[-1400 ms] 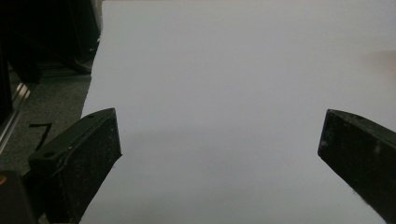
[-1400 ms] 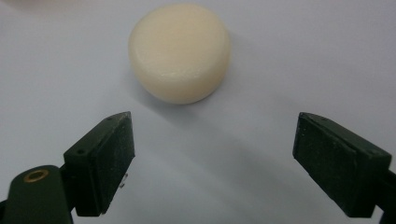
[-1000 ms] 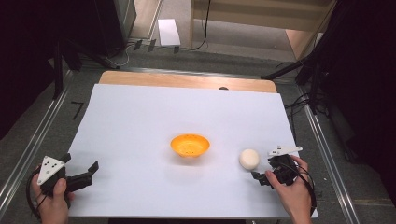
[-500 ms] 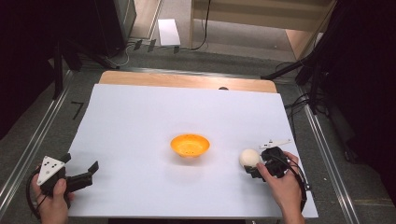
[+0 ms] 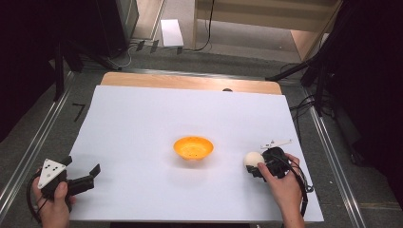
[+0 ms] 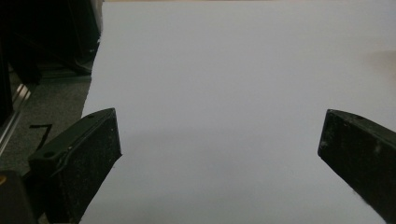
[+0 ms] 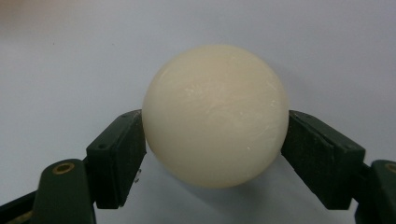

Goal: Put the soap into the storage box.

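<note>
- While the right gripper [image 7: 215, 140] rests on the white surface [image 5: 142, 118], its jaws, just closing, apparently clamp the cream ball [image 7: 215, 114].
- Left gripper [image 5: 81, 179], near left, has its jaws wide, holding nothing.

cream ball [image 7: 215, 116] | smooth, round | on white sheet, right of orange bowl [image 5: 193, 147]

the bowl [image 5: 193, 147] sits mid-table [image 5: 142, 118]; the ball [image 5: 253, 159] lies to its right, between the right claw's [image 5: 254, 167] jaws; the left claw [image 5: 90, 173] rests at the near left corner.
</note>
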The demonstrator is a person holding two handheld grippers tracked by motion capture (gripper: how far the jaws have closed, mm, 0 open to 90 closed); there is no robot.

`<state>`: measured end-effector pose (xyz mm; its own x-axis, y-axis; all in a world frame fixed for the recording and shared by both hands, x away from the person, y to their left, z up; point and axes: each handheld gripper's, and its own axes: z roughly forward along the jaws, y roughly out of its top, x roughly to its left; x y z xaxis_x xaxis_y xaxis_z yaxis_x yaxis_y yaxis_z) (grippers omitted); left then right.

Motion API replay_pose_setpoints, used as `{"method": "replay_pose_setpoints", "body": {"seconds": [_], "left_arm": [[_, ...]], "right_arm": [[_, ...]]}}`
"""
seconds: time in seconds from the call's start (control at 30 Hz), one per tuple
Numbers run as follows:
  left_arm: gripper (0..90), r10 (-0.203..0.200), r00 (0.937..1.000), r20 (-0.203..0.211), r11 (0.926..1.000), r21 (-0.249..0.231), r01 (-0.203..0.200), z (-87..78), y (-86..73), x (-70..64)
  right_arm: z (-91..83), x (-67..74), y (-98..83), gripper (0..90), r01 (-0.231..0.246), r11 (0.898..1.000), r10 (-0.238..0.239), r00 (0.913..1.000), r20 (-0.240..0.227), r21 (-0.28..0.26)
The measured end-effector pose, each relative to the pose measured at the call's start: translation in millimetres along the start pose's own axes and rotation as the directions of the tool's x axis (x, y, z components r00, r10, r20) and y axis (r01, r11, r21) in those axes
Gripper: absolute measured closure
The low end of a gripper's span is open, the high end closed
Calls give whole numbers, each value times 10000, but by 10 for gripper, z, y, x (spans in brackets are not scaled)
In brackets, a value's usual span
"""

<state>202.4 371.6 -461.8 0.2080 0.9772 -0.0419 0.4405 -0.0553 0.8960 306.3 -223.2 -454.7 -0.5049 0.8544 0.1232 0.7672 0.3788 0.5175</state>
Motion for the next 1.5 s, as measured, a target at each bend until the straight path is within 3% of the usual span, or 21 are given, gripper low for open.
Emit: {"method": "replay_pose_setpoints", "body": {"seconds": [0.2,0.63,1.5], "left_arm": [[0,2,10000,2,10000,-9,-2,0,0,0],[0,2,10000,1,10000,-14,-2,-1,0,-1],[0,0,10000,-9,10000,-34,0,-2,-1,-2]], "right_arm": [[54,9,32,225,-197,9998,197,9998,40,27],[88,36,58,234,-10,10000,10,10000,98,-1],[-10,238,252,235,378,9986,-399,9977,-549,-379]]}}
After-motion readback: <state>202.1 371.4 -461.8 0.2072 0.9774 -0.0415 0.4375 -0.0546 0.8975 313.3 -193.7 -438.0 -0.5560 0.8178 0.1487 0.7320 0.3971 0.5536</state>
